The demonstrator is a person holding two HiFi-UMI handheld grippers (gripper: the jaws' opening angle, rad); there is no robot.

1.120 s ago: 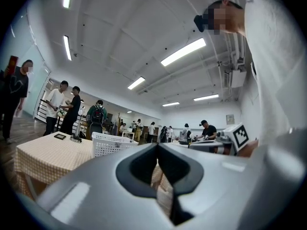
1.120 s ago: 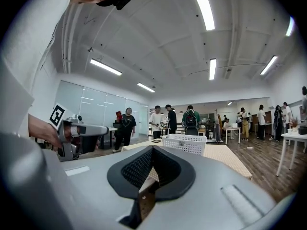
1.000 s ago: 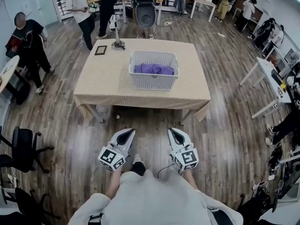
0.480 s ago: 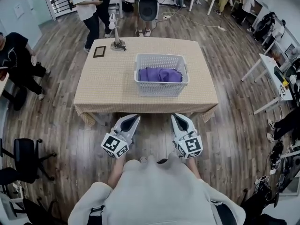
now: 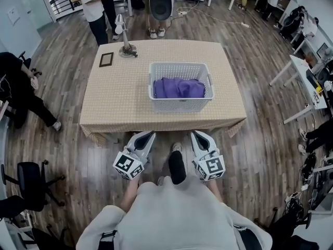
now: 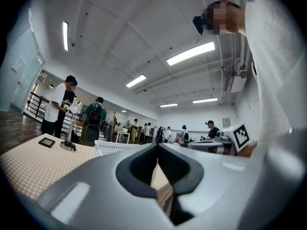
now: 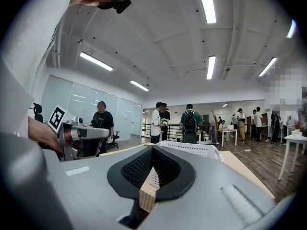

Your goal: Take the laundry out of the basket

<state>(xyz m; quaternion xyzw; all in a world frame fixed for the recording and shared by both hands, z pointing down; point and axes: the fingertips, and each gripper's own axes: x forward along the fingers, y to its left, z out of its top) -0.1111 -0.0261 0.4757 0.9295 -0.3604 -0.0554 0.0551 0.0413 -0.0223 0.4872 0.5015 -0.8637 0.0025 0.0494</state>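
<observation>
A white slatted basket [image 5: 180, 104] stands on a table [image 5: 119, 103] with a beige checked cloth, right of its middle. Purple laundry [image 5: 179, 88] lies bunched inside it. My left gripper [image 5: 148, 134] and right gripper [image 5: 196, 134] hang side by side over the floor, just short of the table's near edge, both pointing at the table. Both are shut with nothing between the jaws. The left gripper view shows its shut tips [image 6: 157, 146] with the basket's rim [image 6: 112, 147] beyond. In the right gripper view the basket [image 7: 192, 149] sits past the shut tips [image 7: 152, 147].
A small stand with a round base [image 5: 125, 48] and a dark framed plate [image 5: 106, 59] sit at the table's far left. People stand behind the table and at the left [image 5: 15, 87]. An office chair [image 5: 26, 176] is near left, white desks [image 5: 307, 82] at right.
The table and basket have come closer as the person walked toward them. Both grippers stay shut and low, now nearly at the table's front edge.
</observation>
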